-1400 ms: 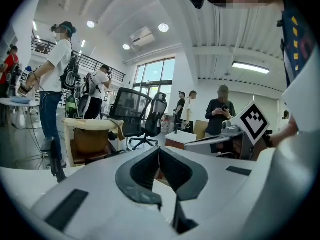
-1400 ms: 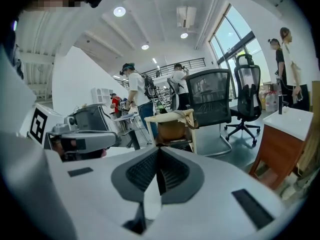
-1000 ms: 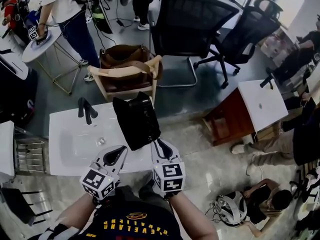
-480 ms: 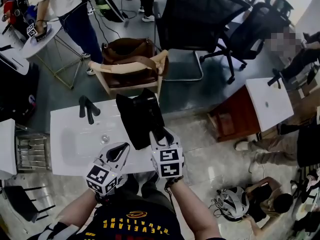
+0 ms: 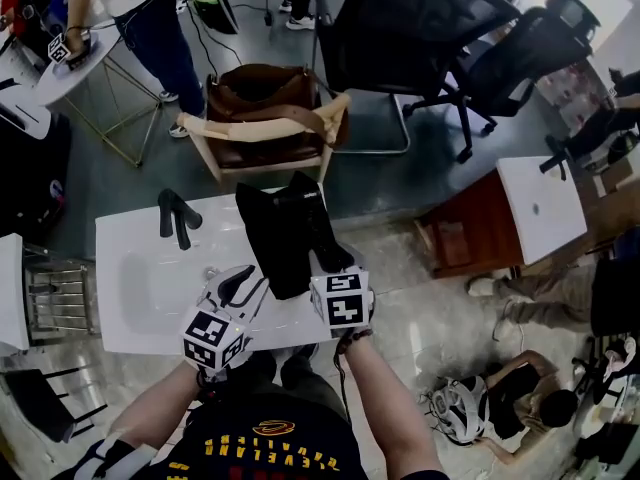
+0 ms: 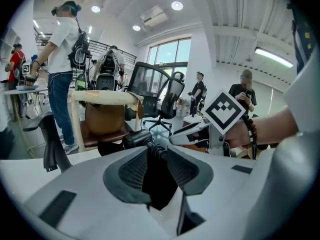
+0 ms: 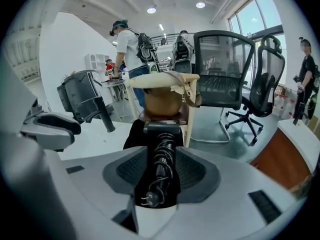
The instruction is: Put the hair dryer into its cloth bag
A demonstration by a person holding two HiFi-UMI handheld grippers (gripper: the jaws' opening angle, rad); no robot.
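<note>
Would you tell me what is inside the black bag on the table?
The dryer's end and coiled cord stick out of the bag; cloth covers the rest.

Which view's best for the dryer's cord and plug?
Right gripper view: the coiled cord runs between the right gripper's jaws, which have just been opening, plug toward the camera. Left gripper view catches only a few coils. Head view shows just a dark bundle on the table.

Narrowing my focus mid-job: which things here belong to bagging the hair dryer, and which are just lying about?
Job: hair dryer, its coiled cord, black cloth bag.
Lying about: black upright object on the table, brown bag on the wooden chair, office chairs.
</note>
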